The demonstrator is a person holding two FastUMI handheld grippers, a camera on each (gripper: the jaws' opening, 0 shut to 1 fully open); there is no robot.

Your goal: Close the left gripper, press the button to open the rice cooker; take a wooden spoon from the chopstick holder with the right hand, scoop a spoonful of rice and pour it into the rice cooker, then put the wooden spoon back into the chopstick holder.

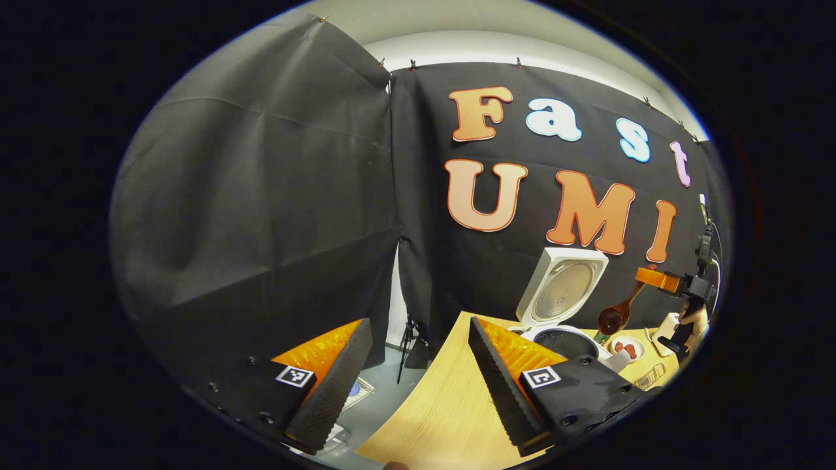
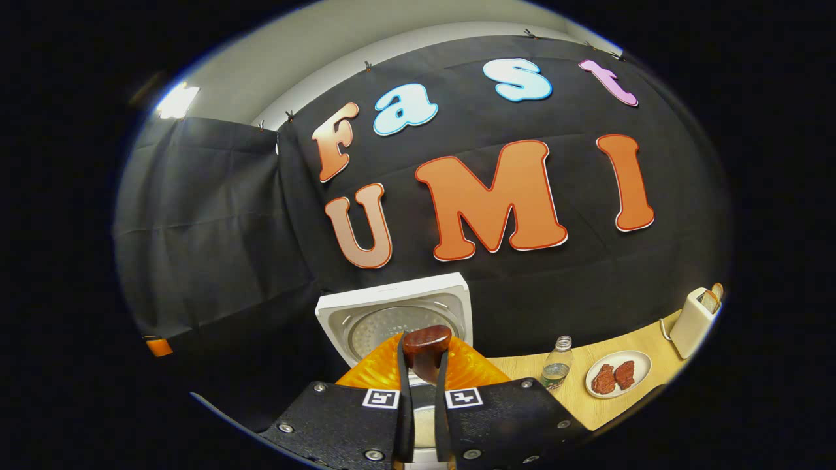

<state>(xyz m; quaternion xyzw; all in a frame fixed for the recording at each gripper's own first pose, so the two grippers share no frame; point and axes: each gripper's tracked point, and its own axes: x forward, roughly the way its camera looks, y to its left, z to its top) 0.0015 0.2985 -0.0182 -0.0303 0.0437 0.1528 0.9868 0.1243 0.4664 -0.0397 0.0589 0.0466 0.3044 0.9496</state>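
**Since lid is up and spoon is in hand – roughly mid-task**

- Rice cooker (image 1: pixel 563 307) standing open at the far end of the bench (image 1: pixel 431 405), lid tilted back against the booth wall – button press judged done.
- Left gripper (image 1: pixel 418 385) spread wide, holding nothing, hanging over the near bench edge, well apart from the cooker.
- Right gripper (image 2: pixel 423 391) clenched on the wooden spoon (image 2: pixel 426 349) – handle end poking up between the jaws. In the left gripper view the same spoon (image 1: pixel 617 313) hangs bowl-down from that gripper (image 1: pixel 659 279), above and just right of the open pot.
- So spoon pickup also judged done. Left to do: tip or finish over the pot if not yet tipped, then return spoon to the chopstick holder.

Hard to make out:
- Whether the spoon bowl carries rice – too small and dark to tell, so scoop/pour stage unclear.
- Pot contents unreadable; in the right gripper view the pot sits mostly behind the jaws.
- Chopstick holder and rice supply not confidently identified among the small items at the far right bench edge.
- Bottle (image 2: pixel 556 369), plate (image 2: pixel 618 375) with reddish pieces and toaster (image 2: pixel 695 320) off to the side, unrelated.
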